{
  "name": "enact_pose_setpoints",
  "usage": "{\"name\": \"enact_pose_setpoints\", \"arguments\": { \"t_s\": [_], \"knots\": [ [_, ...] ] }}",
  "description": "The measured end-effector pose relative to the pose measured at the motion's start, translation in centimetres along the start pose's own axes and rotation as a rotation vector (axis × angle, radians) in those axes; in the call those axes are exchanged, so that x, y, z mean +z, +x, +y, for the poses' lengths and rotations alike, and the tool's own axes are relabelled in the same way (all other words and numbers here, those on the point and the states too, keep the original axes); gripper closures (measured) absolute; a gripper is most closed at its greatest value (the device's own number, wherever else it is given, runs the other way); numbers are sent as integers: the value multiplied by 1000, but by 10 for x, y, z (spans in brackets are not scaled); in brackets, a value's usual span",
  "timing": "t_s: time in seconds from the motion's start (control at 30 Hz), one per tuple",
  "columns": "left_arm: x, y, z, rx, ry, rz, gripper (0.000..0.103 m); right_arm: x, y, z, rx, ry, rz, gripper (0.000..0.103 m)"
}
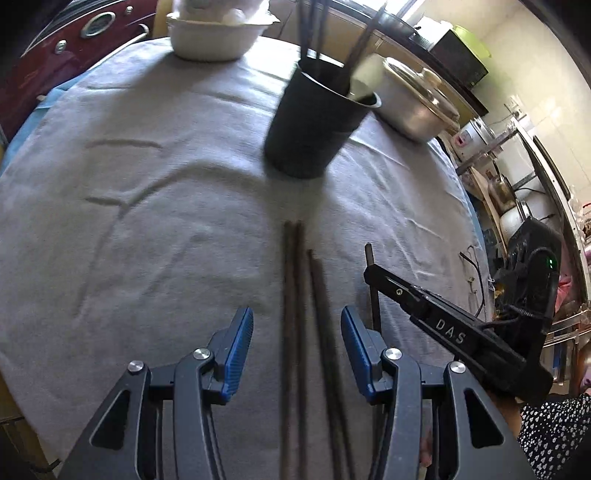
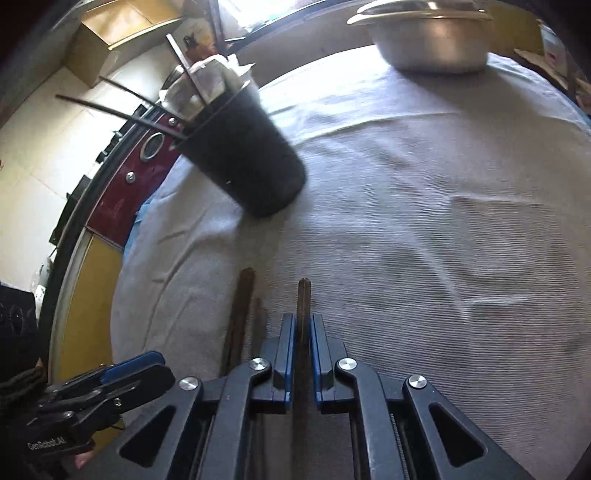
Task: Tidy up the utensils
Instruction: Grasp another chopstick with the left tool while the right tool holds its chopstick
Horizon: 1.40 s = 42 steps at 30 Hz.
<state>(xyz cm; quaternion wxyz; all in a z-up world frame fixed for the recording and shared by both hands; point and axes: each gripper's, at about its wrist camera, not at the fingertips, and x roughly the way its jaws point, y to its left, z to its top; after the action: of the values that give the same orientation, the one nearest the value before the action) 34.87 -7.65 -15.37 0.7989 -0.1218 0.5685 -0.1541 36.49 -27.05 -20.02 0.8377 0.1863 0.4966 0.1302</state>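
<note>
Several dark chopsticks (image 1: 295, 295) lie side by side on the grey cloth, running between my left gripper's fingers. My left gripper (image 1: 297, 328) is open above them, holding nothing. My right gripper (image 2: 303, 328) is shut on one brown chopstick (image 2: 304, 295), whose tip sticks out past the blue pads. It shows in the left wrist view (image 1: 373, 275) to the right. A black utensil cup (image 1: 314, 125) with several chopsticks in it stands further back on the cloth; it also shows in the right wrist view (image 2: 247, 155). More chopsticks (image 2: 240, 314) lie left of the right gripper.
A lidded steel pot (image 1: 417, 99) stands right of the cup, also in the right wrist view (image 2: 428, 37). A white bowl (image 1: 210, 33) sits at the far edge. The grey cloth (image 1: 147, 221) covers a round table; a red appliance (image 1: 55, 55) stands beyond its left edge.
</note>
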Motion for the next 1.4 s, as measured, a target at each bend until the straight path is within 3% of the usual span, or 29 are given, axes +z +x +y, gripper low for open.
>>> {"name": "enact_pose_setpoints", "arguments": {
  "t_s": [0.17,0.3,0.43,0.57,0.67,0.97,1.1,1.27,1.4],
  "knots": [
    [10,15,-11,-4,0,41,72,-1,-8,-16,-12,31,-18,94],
    [23,17,9,22,-79,29,74,-1,-12,-24,-9,41,-25,94],
    [34,32,15,28,-76,90,83,0,-11,-25,-10,31,-26,94],
    [38,41,19,9,-95,135,83,1,-7,-23,0,29,-22,94],
    [40,47,17,72,-74,147,85,0,-7,-24,5,34,-25,94],
    [53,62,-5,160,-8,190,83,0,-5,-23,-1,24,-17,94],
    [62,70,-15,217,36,229,91,1,-4,-22,-9,16,-12,94],
    [66,71,-11,214,39,251,92,3,-3,-21,-21,7,-6,94],
    [76,70,-9,254,45,237,92,9,3,-16,-44,-19,14,94]
  ]
}}
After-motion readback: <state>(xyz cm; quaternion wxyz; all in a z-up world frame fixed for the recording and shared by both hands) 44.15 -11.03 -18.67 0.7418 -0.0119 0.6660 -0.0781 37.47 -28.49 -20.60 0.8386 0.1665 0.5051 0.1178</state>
